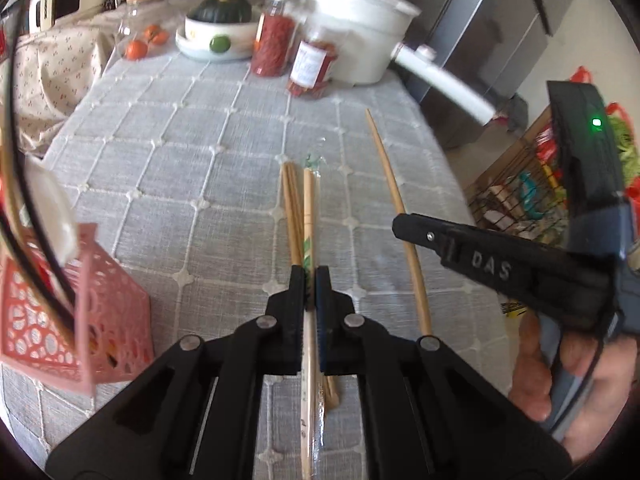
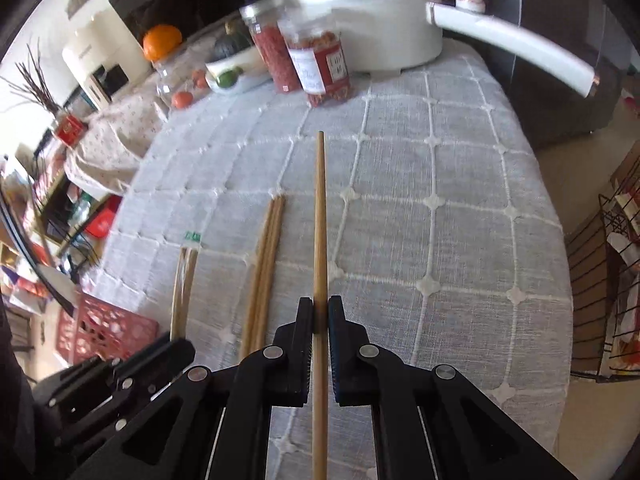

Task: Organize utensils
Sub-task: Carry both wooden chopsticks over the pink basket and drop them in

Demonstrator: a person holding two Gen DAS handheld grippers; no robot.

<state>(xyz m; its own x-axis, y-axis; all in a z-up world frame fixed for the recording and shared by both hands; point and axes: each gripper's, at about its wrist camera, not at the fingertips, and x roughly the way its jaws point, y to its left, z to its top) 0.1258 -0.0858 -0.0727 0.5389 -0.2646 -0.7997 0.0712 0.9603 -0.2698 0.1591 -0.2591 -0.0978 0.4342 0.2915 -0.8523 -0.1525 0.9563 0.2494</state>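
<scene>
Both grippers, left gripper point(image 1: 309, 280) and right gripper point(image 2: 320, 312), clamp chopsticks: wrapped pair point(image 1: 308, 216) and single chopstick point(image 2: 320, 220); we judge the pink basket point(image 1: 100, 320) awaits, bare chopsticks point(image 2: 266, 260) remaining.

The left tongs point(image 1: 309, 280) sit at lower centre of the left wrist view, jaws clamped together and tilted downward. The right tongs point(image 2: 320, 312) do likewise in the right wrist view. A hand point(image 1: 560, 376) at lower right grips the right handle.

Two red-filled jars point(image 1: 276, 40), one white pot point(image 1: 356, 36), one pink basket point(image 1: 80, 320).
</scene>
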